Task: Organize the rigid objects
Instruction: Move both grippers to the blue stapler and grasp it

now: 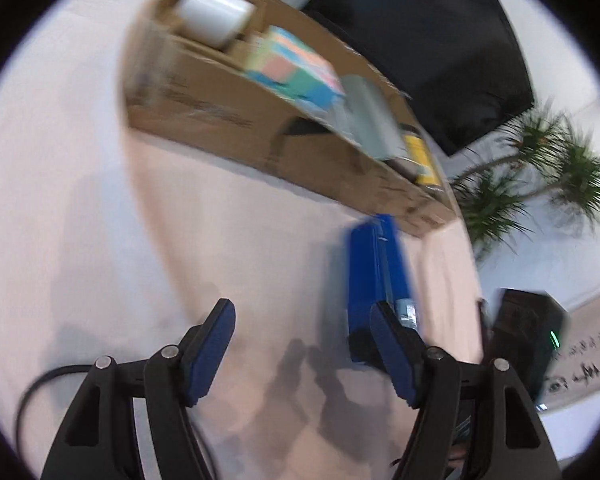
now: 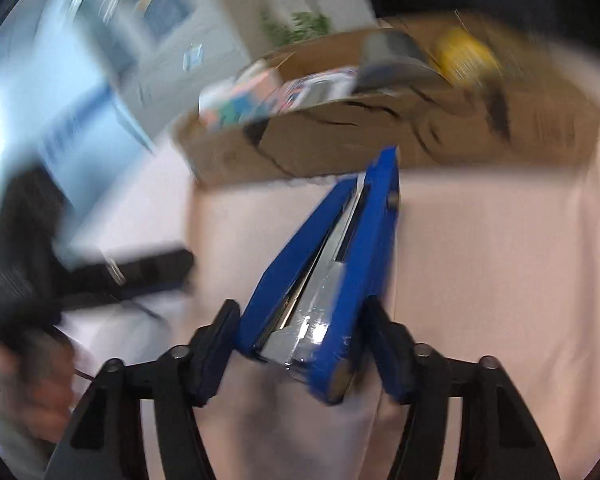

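A blue stapler [image 2: 332, 276] with a shiny metal core sits between the fingers of my right gripper [image 2: 304, 344], which is shut on it and holds it above the pale pink table, pointing at the cardboard box [image 2: 380, 140]. The stapler also shows in the left wrist view [image 1: 376, 276], beside the right finger. My left gripper [image 1: 304, 344] is open and empty over the table. The cardboard box [image 1: 220, 120] holds a white mug [image 1: 216, 12], a pastel coloured block [image 1: 292, 64], a grey item [image 1: 368, 108] and a yellow can [image 1: 420, 156].
A pale pink cloth covers the table [image 1: 120, 220]. A dark screen [image 1: 420, 40] and a palm-like plant [image 1: 540, 172] stand behind the box. A black device with a green light [image 1: 532, 336] is at the right. Both views are motion-blurred.
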A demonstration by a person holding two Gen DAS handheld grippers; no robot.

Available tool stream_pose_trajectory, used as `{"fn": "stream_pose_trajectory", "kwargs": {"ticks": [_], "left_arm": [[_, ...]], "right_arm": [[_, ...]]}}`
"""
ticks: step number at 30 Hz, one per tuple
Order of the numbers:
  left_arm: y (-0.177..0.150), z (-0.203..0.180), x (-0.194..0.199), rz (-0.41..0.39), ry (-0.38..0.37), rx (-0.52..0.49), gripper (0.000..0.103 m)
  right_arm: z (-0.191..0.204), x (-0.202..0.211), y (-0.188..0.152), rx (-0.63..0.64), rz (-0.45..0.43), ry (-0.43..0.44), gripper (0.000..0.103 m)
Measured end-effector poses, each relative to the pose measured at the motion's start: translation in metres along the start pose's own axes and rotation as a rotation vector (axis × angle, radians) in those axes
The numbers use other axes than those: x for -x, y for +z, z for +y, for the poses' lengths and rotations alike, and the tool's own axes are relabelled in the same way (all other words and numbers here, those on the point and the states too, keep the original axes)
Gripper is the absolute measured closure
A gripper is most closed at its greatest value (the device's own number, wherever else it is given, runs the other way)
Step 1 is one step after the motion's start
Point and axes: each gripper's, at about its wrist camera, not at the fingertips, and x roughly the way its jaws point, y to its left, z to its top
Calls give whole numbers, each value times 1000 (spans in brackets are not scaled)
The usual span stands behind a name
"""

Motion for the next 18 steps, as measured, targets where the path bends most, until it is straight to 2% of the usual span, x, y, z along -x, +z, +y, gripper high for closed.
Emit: {"fn": "stream_pose_trajectory", "kwargs": {"ticks": [2,3,4,6,7,8,10,11,14,16,17,18], "left_arm": [[3,-10,-9,19,-41,-17,33],[4,-14,-13,30,-53,-27,33],[5,-18,-19,44,-59,-37,33],[6,-25,-32,77,-62,-54,33],[7,-28,-40,95,-64,-61,33],[8,-30,-45,108,-64,-61,33],[8,-32,-54,136,-69,-53,33],[8,-33,-60,148,-71,-48,33],[6,-32,-61,166,-71,-48,33],[5,-31,-61,173,-75,-37,33],[6,-32,-61,169,-75,-31,33],[6,-31,-60,162,-77,-27,34]], "right_arm": [[-49,7,0,-277,52,313,54],[-58,8,-2,-321,62,359,52],[-69,17,-5,-346,55,325,50],[-77,47,-7,-289,-6,158,36],[-76,64,-7,-247,-33,59,36],[-70,80,-5,-180,-57,-31,35],[-46,94,1,-31,-64,-129,32],[-23,92,4,101,-42,-192,32],[18,68,5,361,-24,-302,33],[25,48,9,402,7,-357,46],[25,37,14,392,27,-354,64],[21,31,14,374,44,-380,76]]}}
